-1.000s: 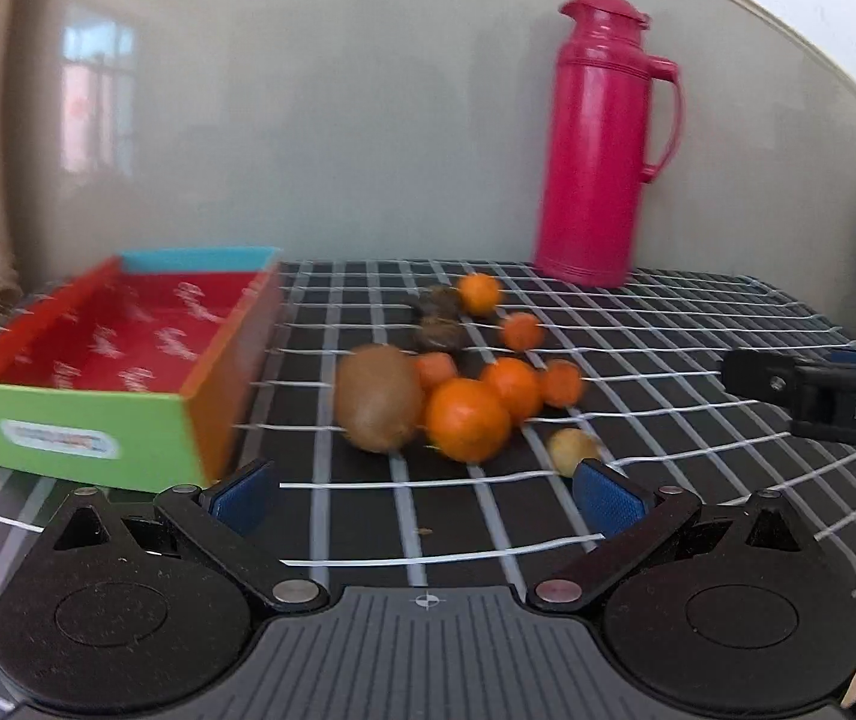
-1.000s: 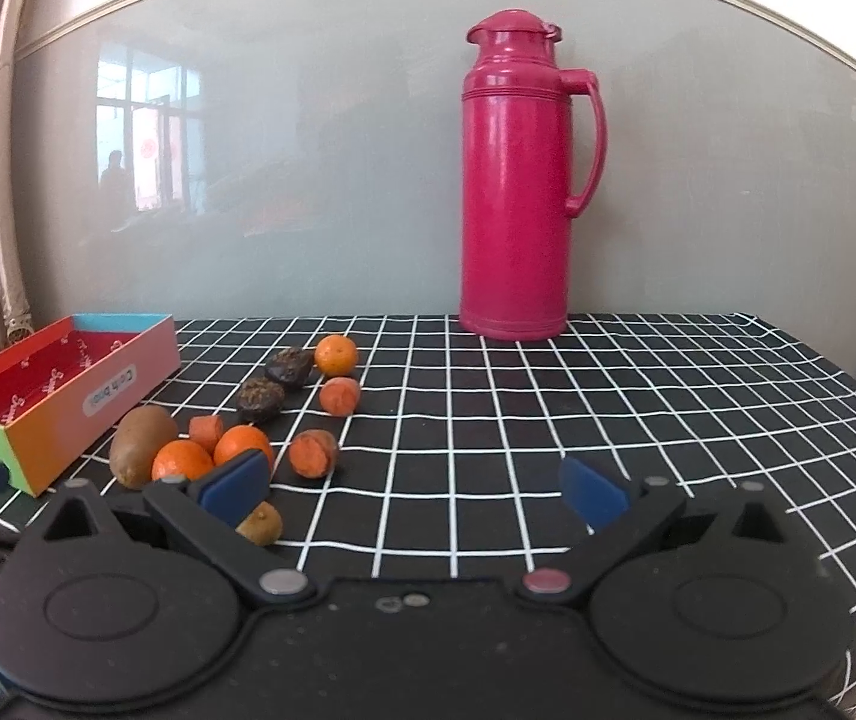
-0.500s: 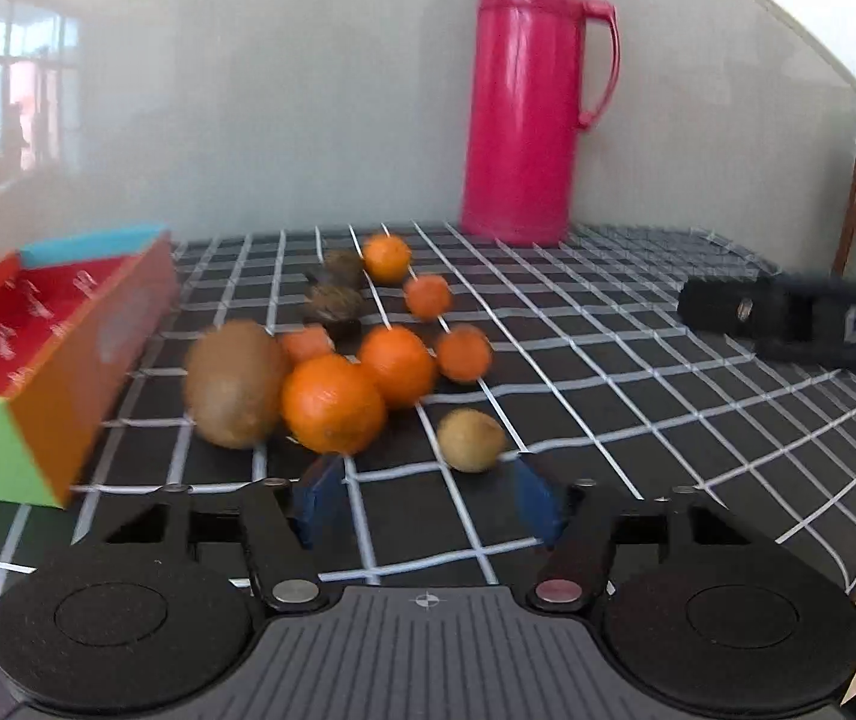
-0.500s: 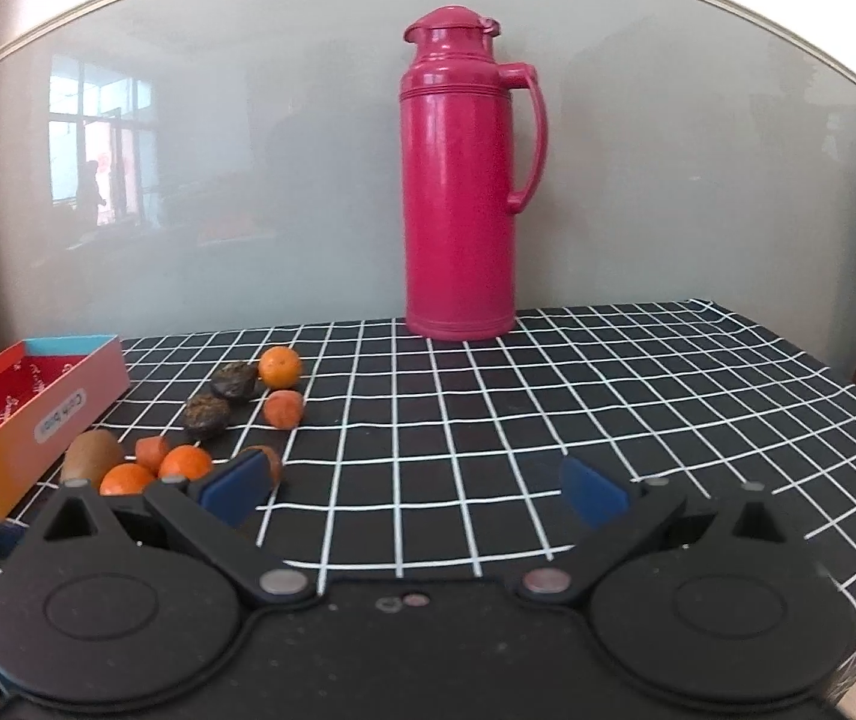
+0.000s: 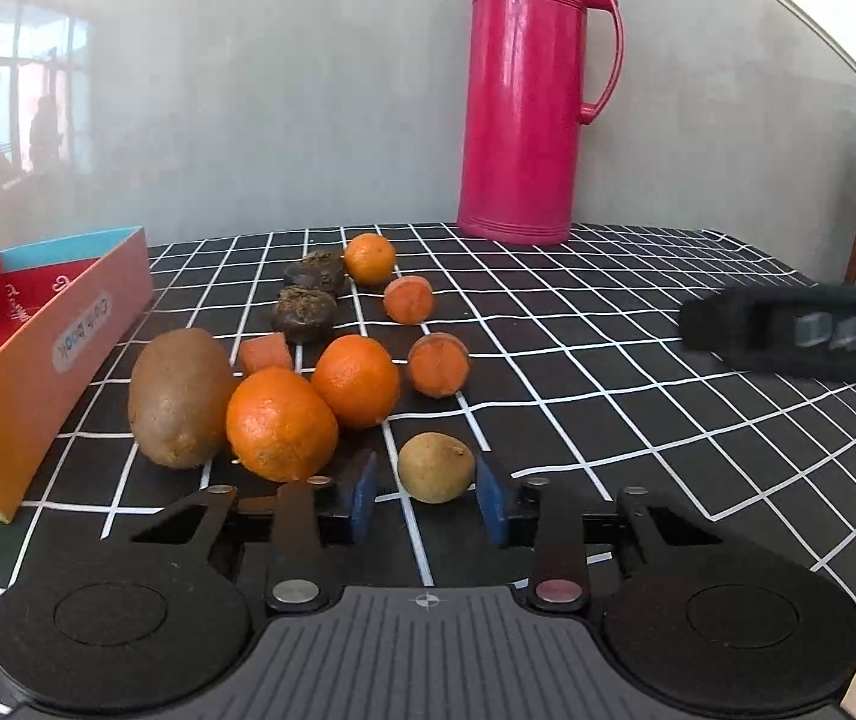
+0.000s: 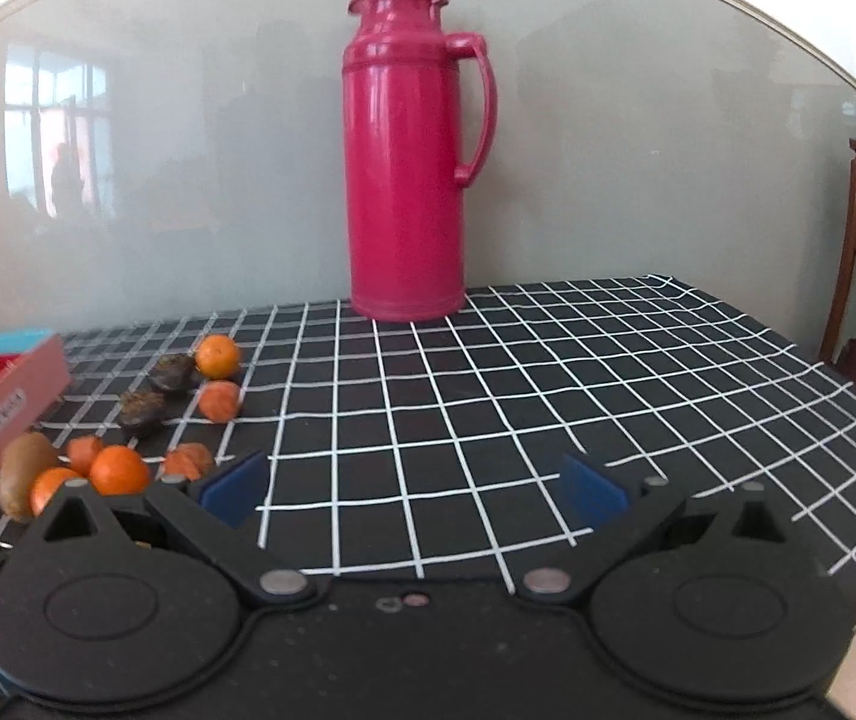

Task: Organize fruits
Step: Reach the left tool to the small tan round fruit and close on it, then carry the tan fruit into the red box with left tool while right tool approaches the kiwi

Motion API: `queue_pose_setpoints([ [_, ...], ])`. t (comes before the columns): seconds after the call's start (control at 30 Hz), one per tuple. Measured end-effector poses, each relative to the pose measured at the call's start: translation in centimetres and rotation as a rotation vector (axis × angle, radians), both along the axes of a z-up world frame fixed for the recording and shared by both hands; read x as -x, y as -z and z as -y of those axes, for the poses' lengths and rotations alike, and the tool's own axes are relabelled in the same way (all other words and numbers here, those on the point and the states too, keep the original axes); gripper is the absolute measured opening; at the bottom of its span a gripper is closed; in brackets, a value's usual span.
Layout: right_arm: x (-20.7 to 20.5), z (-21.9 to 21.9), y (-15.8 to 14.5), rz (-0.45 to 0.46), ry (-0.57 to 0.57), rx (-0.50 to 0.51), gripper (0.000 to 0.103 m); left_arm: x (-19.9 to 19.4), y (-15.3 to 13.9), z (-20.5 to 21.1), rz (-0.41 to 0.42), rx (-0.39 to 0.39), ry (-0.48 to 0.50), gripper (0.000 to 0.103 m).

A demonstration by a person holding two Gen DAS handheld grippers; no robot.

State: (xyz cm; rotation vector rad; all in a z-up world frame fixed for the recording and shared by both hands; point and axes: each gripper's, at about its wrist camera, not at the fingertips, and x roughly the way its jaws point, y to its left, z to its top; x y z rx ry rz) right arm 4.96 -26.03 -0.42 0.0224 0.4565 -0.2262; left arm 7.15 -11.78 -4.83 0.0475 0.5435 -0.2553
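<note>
1. A multicoloured box [image 5: 98, 324] sits at the tabletop's [image 5: 578, 360] left edge; what shows of its red inside is bare.
2. Left hand-held gripper [image 5: 426, 495], jaws closing around a small tan fruit [image 5: 435, 467] beside the oranges [image 5: 281, 423]; pads not yet pressing.
3. Right hand-held gripper [image 6: 413, 489] spread wide, holding nothing, over checked cloth before a pink flask [image 6: 407, 150].

Box [image 5: 38, 336] at left of the fruit cluster [image 5: 308, 372], flask [image 5: 524, 96] behind on the table [image 5: 608, 396]
</note>
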Motion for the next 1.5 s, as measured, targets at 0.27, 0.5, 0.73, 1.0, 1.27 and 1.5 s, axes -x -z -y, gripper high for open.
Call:
queue_pose_setpoints([
  [0.27,-0.8,-0.7,0.6,-0.027,0.006,-0.008,0.103,-0.1,-0.1,-0.4,0.001,0.021,0.013,0.028],
  [0.5,-1.4,-1.2,0.7,-0.031,0.016,-0.022,0.103,1.0,-2.6,-4.1,0.073,0.047,-0.020,0.028],
  [0.73,-2.0,-3.9,0.8,-0.024,-0.041,-0.009,0.103,1.2,-4.7,-9.3,0.152,0.033,-0.113,0.028],
  [1.0,-2.3,-5.8,0.7,-0.026,-0.091,0.009,0.103,-1.1,-5.4,-16.5,0.148,0.032,-0.288,0.028],
  [1.27,-2.2,-6.3,0.7,-0.018,-0.109,0.007,0.103,-1.3,-4.5,-19.4,0.127,0.021,-0.368,0.028],
  [1.5,-2.2,-7.2,0.5,-0.004,-0.139,-0.004,0.103,0.2,-4.4,-19.5,0.175,0.007,-0.401,0.080],
])
